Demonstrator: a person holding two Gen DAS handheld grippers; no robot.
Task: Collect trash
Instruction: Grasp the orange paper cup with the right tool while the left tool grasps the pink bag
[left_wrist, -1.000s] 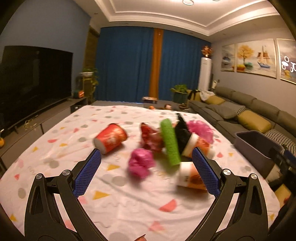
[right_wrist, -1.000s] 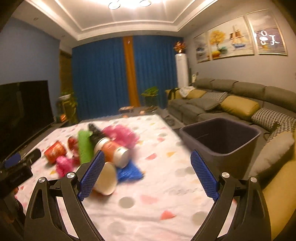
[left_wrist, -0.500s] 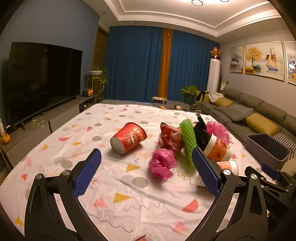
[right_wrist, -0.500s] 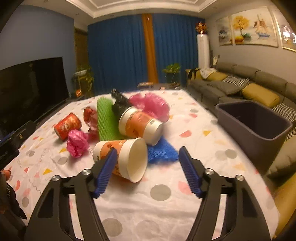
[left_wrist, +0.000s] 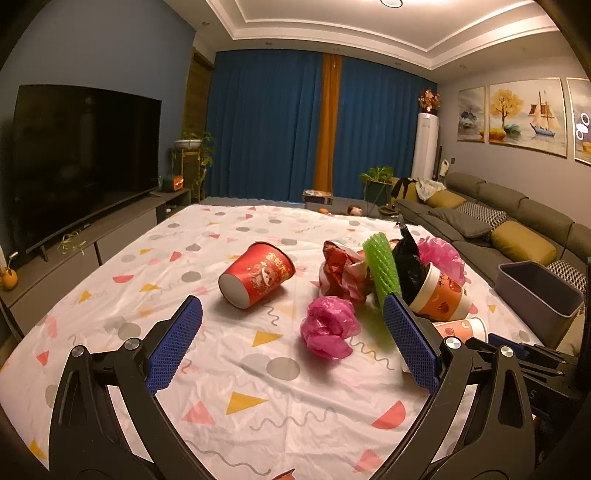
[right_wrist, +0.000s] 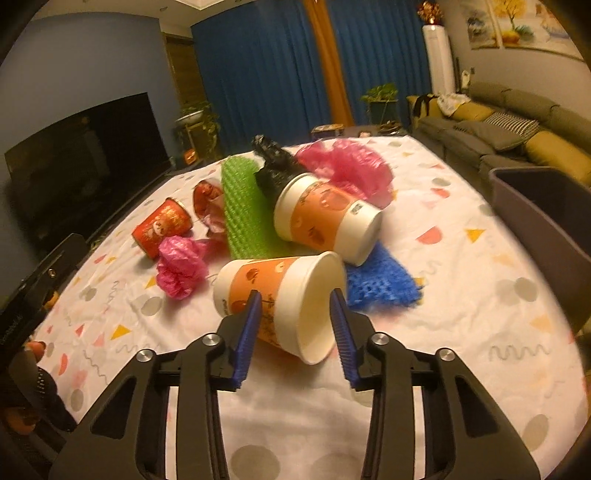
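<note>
We see a dim room, warm light from ceiling lamps (left_wrist: 391, 3) overhead. Fisheye bending curves both views' edges; the right wrist view looks softer, orange-tinted, corners dark.

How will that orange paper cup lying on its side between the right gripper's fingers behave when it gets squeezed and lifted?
The orange paper cup looks empty through its open mouth, so it is probably light. Its thin paper wall may dent if the right gripper squeezes hard. Lying on its side on the tablecloth, it could roll away if nudged instead of gripped.
</note>
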